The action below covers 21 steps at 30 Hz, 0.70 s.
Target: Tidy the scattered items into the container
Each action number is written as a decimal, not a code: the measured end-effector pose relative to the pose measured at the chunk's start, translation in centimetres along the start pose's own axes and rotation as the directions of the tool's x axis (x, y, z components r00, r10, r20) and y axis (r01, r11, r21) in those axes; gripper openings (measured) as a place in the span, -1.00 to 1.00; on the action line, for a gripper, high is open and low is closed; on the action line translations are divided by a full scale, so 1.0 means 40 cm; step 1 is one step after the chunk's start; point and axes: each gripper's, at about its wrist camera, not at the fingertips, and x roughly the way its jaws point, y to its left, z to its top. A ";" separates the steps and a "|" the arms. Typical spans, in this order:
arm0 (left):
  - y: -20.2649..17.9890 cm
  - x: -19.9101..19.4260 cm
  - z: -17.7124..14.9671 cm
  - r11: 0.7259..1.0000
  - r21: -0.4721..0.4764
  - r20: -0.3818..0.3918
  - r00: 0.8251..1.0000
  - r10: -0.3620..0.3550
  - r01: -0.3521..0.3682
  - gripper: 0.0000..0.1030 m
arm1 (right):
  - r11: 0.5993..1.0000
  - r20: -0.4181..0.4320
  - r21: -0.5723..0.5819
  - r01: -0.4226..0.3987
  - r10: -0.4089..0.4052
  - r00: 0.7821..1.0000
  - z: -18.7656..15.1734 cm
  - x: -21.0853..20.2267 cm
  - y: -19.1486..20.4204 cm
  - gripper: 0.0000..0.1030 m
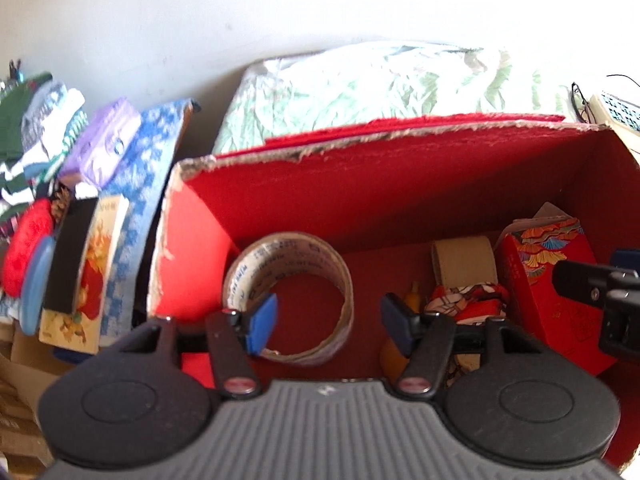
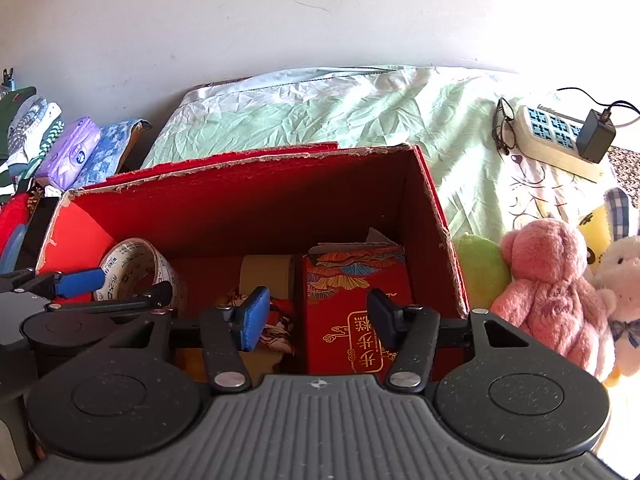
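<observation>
- Red cardboard box, torn top rim, fills centre of both views; sits on a pale green sheet.
- Inside the box: tape roll at lower left of the floor, lying tilted near the left wall; beige roll standing at the back centre; patterned red cloth bundle in front of it; red gift carton upright at the right side.
- Yellow item partly hidden behind the fingers, cannot tell what it is.
- Left gripper over the box, jaws apart, nothing between the pads; left blue pad overlaps the tape roll's rim in the picture, contact unclear.
- Right gripper over the box, jaws spread, released; carton stands behind them, not gripped.
- Outside, right of frame: pink teddy bear, white plush, green plush against the box wall.
- Upper right: glasses, power strip.
- Upper left: purple tissue pack, folded clothes.
</observation>
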 end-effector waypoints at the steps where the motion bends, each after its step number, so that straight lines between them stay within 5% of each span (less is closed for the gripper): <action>1: -0.003 -0.012 -0.002 1.000 -0.003 0.021 1.000 0.006 -0.006 0.42 | 1.000 0.009 -0.001 0.012 -0.012 1.000 -0.005 -0.007 0.003 0.15; 7: -0.008 -0.099 -0.008 0.999 -0.023 0.135 0.990 0.033 -0.030 0.78 | 0.998 0.038 0.026 0.062 -0.063 0.997 -0.020 -0.041 -0.006 0.34; 12: 0.012 -0.142 -0.014 0.997 -0.065 0.142 0.989 0.051 -0.042 0.99 | 0.996 0.086 0.027 0.090 -0.092 0.992 -0.035 -0.096 -0.009 0.55; 21: 0.005 -0.218 -0.043 0.991 -0.127 0.136 0.989 0.054 -0.037 0.99 | 0.999 0.067 0.027 0.031 -0.033 0.997 -0.044 -0.171 -0.044 0.58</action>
